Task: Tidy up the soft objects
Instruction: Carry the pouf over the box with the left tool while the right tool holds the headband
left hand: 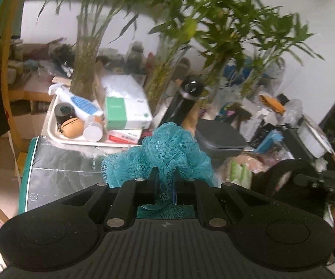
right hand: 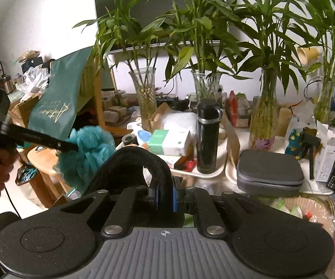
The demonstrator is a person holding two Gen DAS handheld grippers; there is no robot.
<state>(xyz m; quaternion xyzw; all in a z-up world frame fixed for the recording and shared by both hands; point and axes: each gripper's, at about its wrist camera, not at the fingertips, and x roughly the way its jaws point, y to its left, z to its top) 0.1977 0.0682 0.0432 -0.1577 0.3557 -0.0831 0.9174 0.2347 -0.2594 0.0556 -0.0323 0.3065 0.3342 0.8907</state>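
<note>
From the left wrist, the left gripper [left hand: 164,181] has its jaws clenched on a teal mesh bath sponge [left hand: 165,153], held up in front of the black flask [left hand: 186,97] on the cluttered worktop [left hand: 79,162]. From the right wrist, the right gripper [right hand: 165,196] has its jaws clamped on a black padded strap [right hand: 144,162], just left of the flask [right hand: 208,137]; the sponge [right hand: 90,148] hangs farther left.

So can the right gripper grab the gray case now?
Probably not yet. The right gripper is already shut on a black strap, so its jaws are full. The gray case lies in the open on the table ahead, with nothing blocking the way once the strap is let go.
</note>
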